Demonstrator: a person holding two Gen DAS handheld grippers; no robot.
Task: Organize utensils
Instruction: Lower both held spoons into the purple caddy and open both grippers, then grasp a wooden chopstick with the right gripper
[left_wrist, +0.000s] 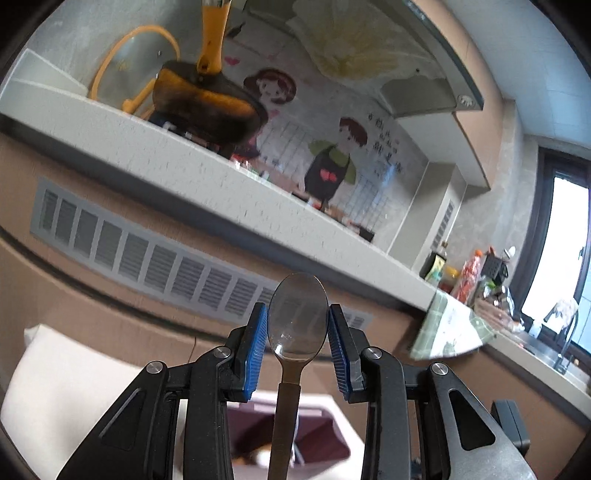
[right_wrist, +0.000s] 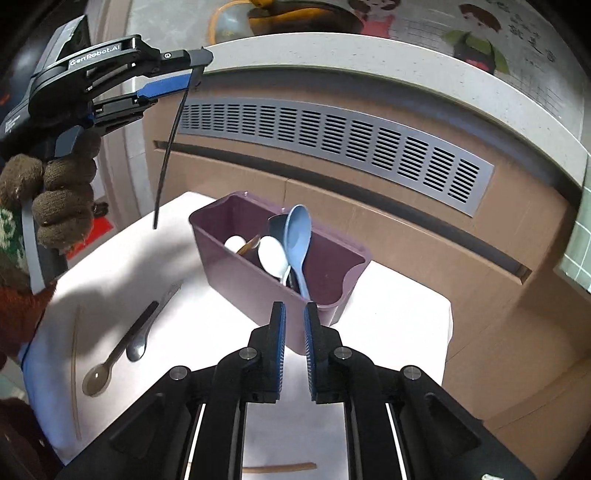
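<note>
My left gripper (left_wrist: 297, 328) is shut on the bowl of a translucent grey spoon (left_wrist: 297, 317), whose handle hangs down. In the right wrist view the left gripper (right_wrist: 192, 74) holds that spoon (right_wrist: 170, 147) high above the white table (right_wrist: 406, 325), left of the purple utensil box (right_wrist: 236, 273). The box holds a blue spoon (right_wrist: 297, 236), a white spoon (right_wrist: 272, 256) and other utensils. My right gripper (right_wrist: 293, 328) is nearly closed and empty, just in front of the box. A brown spoon (right_wrist: 110, 362) and a dark spoon (right_wrist: 142, 334) lie on the table at left.
A counter edge (right_wrist: 406, 74) and cabinet with a grey vent grille (right_wrist: 332, 147) stand behind the table. A brown chopstick (right_wrist: 280, 468) lies near the table's front. A yellow pan (left_wrist: 207, 96) sits on the counter.
</note>
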